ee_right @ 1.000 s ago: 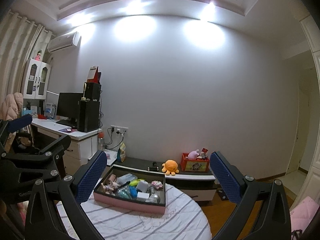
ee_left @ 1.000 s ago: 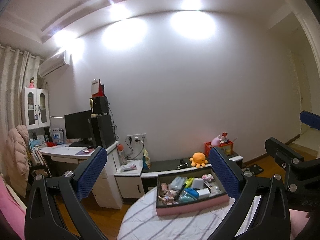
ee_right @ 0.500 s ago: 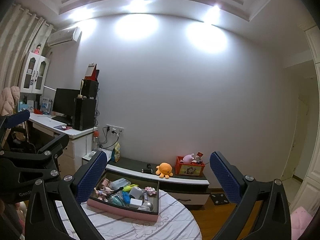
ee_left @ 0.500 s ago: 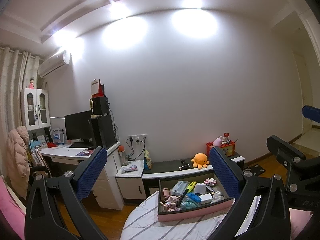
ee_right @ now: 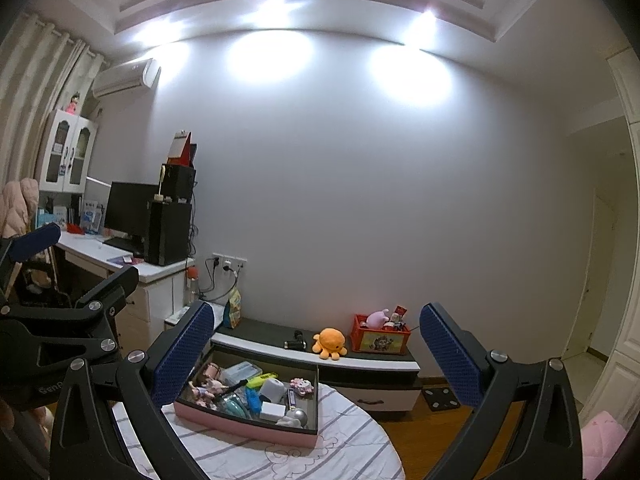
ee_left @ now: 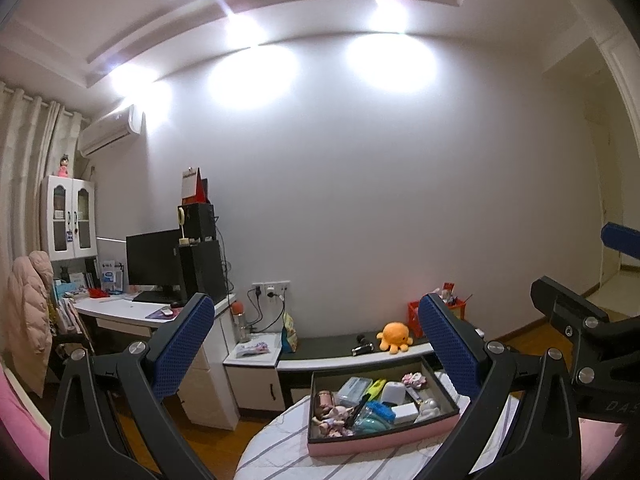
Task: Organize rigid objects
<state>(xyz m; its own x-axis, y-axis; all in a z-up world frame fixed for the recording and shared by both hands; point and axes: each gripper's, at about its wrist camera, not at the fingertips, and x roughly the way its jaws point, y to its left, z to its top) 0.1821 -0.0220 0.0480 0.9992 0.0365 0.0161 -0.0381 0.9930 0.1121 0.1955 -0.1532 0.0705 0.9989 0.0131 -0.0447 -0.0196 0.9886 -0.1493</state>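
Both grippers, left gripper and right gripper, raised above round desk, fingers spread wide, empty. Pink box of jumbled toys sits near desk's far edge. Risk: careless reach nudges box off edge.

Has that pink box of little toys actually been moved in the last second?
Cannot tell. The pink box shifts in both views, but so does the orange octopus; the cameras themselves seem to be moving.

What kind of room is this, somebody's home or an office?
Most likely a room in someone's home, perhaps a bedroom or study: a desk with a computer monitor, an orange plush octopus on a low cabinet, and a pink tray of small toys on a round table.
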